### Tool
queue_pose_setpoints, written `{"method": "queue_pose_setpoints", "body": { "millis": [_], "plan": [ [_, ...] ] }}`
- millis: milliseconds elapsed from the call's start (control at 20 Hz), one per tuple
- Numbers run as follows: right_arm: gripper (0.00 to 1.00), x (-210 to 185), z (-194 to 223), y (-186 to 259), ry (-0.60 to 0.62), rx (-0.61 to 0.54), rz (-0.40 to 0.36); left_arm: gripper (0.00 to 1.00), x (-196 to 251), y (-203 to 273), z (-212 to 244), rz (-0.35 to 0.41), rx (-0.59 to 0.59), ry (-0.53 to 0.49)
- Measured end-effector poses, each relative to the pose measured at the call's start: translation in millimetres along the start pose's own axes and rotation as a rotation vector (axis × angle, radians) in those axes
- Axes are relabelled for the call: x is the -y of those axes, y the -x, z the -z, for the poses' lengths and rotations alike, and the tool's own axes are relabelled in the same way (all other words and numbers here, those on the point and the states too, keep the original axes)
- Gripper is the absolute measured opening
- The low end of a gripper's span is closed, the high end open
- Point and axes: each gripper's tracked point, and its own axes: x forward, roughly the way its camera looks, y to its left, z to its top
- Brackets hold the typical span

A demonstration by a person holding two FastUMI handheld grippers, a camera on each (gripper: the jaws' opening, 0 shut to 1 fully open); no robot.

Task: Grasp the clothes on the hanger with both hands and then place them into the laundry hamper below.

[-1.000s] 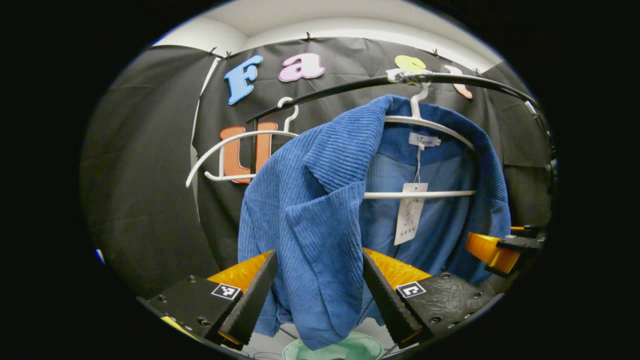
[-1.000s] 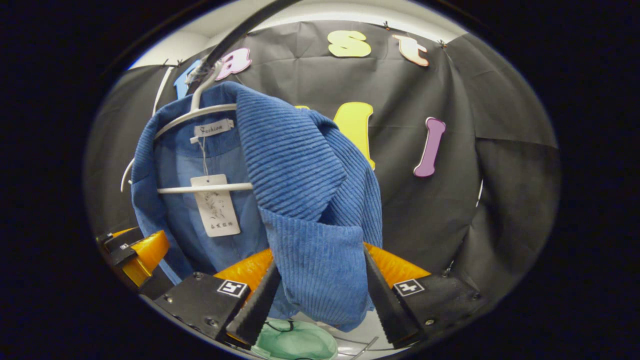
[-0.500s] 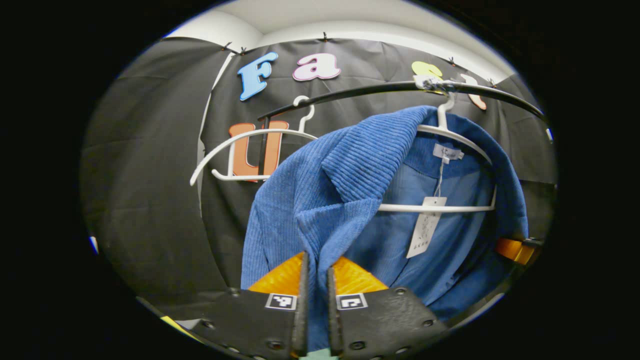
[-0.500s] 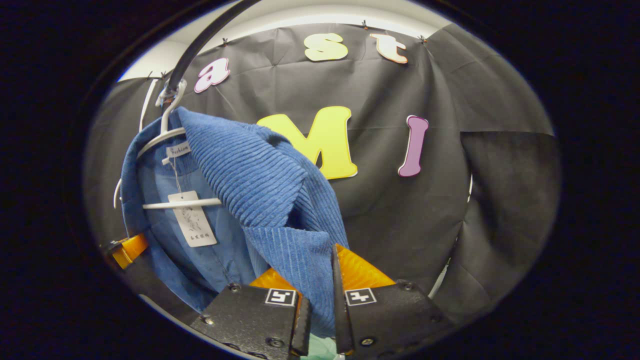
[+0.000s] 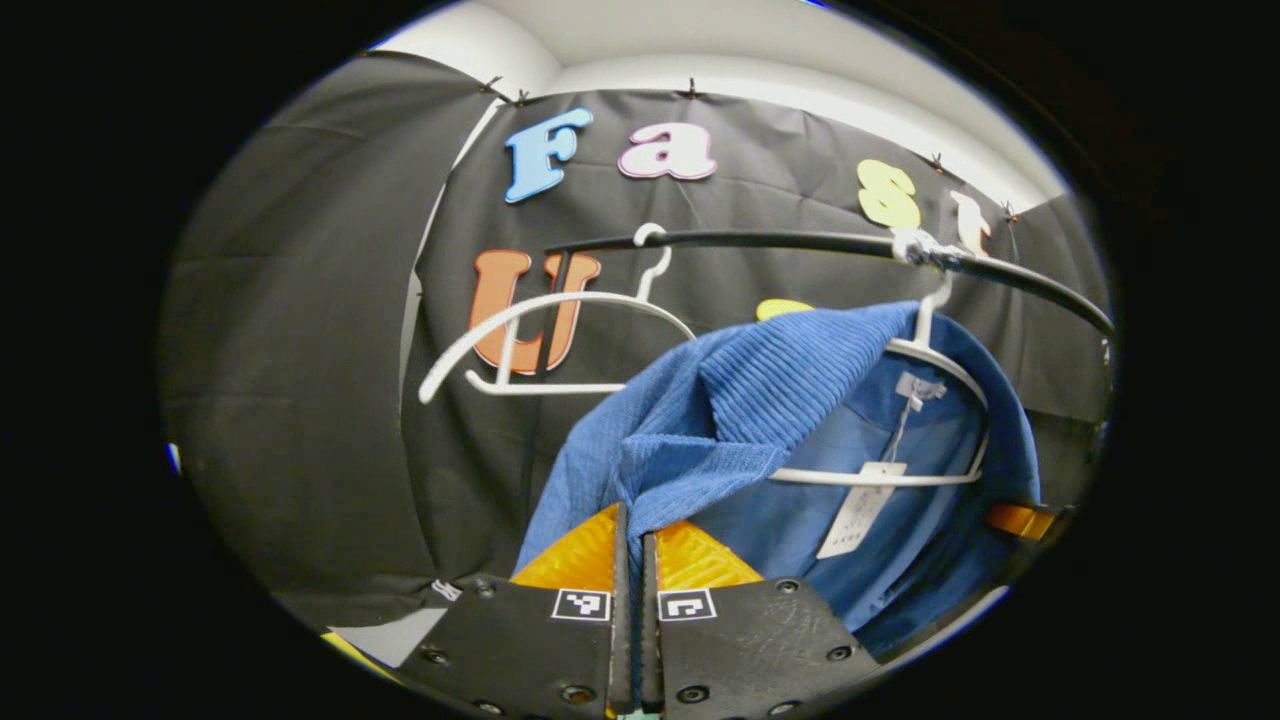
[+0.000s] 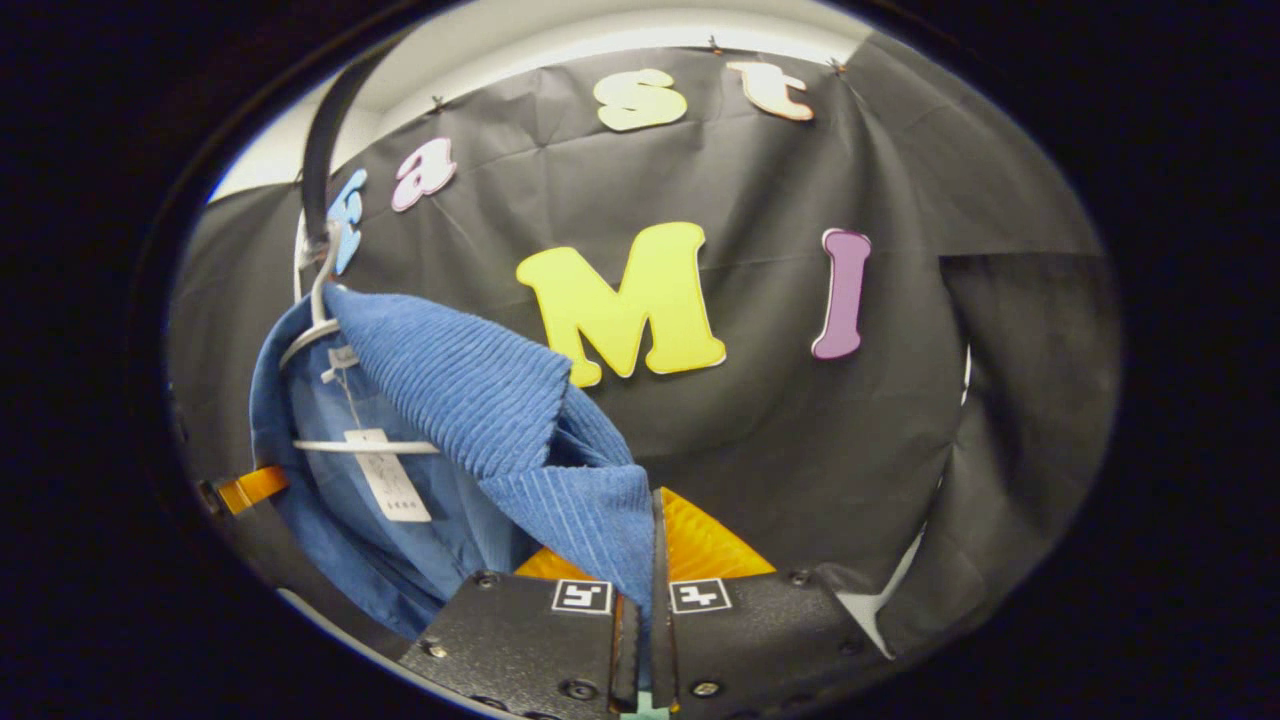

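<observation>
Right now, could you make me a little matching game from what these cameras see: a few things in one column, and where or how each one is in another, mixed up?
Things:
1. blue jacket
2. bare white hanger
3. paper tag
4. left gripper

States:
A. hangs on the rail with nothing on it
B. dangles inside the collar
C. shut on a front edge of cloth
D. draped on a hanger, pinched at both front edges

Pairs: 1-D, 2-A, 3-B, 4-C
</observation>
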Motion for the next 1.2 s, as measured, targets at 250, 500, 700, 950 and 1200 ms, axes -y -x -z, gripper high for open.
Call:
{"method": "queue_pose_setpoints", "body": {
  "millis": [250, 500, 700, 950, 1200],
  "plan": [
    [0.08, 6, -22, -19, -0.051, 0.012, -0.016, 0.04, -9, 0, -31, -0.007, 0.033, -0.012],
    [0.08, 8, -40, -30, -0.107, 0.011, -0.055, 0.03, -13, -1, -58, -0.022, 0.068, -0.052],
    [0.08, 9, -60, -34, -0.110, 0.031, -0.085, 0.03, -19, -17, -73, -0.021, 0.075, -0.100],
    [0.08, 13, -93, -41, -0.096, 0.062, -0.114, 0.08, -24, -29, -95, 0.000, 0.086, -0.153],
    [0.08, 21, -94, -74, -0.104, 0.030, -0.090, 0.07, -19, -39, -80, 0.067, 0.017, -0.071]
  ]
}}
